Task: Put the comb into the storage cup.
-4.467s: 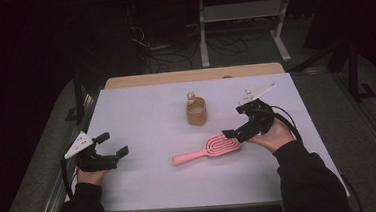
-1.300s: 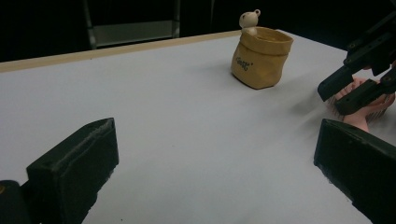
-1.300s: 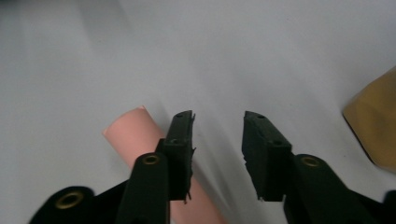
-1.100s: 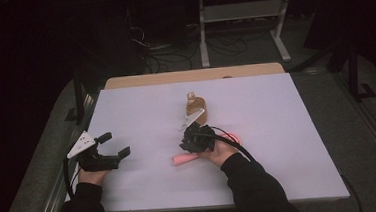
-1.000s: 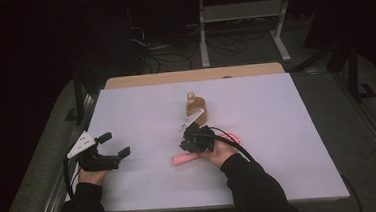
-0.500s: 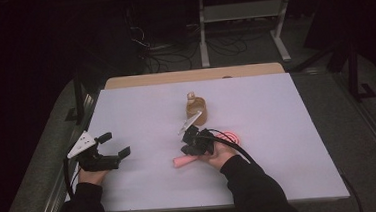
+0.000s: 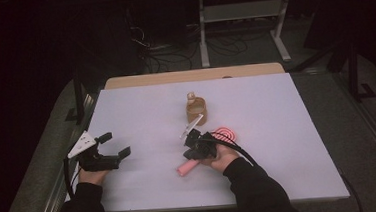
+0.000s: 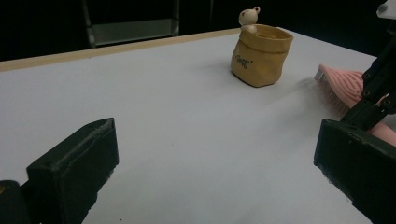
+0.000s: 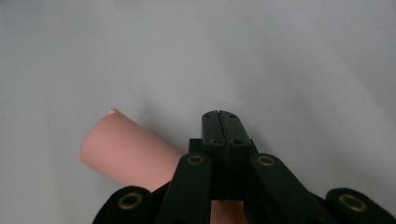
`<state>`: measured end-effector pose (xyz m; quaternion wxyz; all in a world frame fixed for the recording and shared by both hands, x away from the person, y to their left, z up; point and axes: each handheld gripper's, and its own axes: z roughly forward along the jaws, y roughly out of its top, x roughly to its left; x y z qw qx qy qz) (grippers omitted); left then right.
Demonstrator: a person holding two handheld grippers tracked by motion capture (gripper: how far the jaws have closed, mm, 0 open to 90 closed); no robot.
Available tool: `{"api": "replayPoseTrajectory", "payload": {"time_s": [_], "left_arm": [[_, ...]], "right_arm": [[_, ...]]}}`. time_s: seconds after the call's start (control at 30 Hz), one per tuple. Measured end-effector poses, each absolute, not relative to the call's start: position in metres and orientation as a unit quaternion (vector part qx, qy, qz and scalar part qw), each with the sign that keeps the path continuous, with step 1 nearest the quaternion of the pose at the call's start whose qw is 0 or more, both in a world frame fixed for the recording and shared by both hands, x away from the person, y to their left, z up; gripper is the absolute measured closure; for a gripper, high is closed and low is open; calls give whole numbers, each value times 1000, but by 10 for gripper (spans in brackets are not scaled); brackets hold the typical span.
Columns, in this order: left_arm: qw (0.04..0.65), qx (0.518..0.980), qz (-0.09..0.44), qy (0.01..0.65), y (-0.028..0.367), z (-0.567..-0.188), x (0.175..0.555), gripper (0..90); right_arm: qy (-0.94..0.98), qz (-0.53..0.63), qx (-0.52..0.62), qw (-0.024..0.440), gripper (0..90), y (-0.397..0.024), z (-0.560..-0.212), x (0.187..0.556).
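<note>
The pink hairbrush (image 7: 204, 152) lies on the white worktop (image 7: 278, 130) near its middle, a little toward the person. Its long axis runs on a diagonal in the high view: the round handle end points down and left toward the person's side, and the ribbed oval head (image 7: 225, 133) points up and right, away from the person. In the left gripper view the head (image 8: 343, 86) rests bristles down.

The right tongs (image 7: 195, 146) sit over the brush's handle. In the right gripper view their jaws are pressed flat together, with the handle stub (image 9: 121, 151) lying beside and below them, not between the tips. The left tongs (image 7: 110, 156) rest near the worktop's left edge, well apart from the brush, with the jaws spread wide and nothing between them.

A tan pouch (image 7: 196, 110) with a small bear head on its rim stands upright beyond the brush, near its head.

The room around is dark; a metal stand (image 7: 242, 17) and loose cables on the floor show beyond the far wooden edge.

The middle of the handle is hidden under the right hand (image 7: 222, 156).
</note>
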<state>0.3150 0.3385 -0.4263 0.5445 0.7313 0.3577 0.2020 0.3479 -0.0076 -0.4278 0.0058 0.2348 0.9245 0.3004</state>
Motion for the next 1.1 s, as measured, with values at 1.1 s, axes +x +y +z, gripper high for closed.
{"api": "replayPoseTrajectory", "payload": {"time_s": [1.1], "left_arm": [[543,733,202,358,338,-427,315,0]], "right_arm": [[935,280,217,-5,887,-27,-432,327]]}}
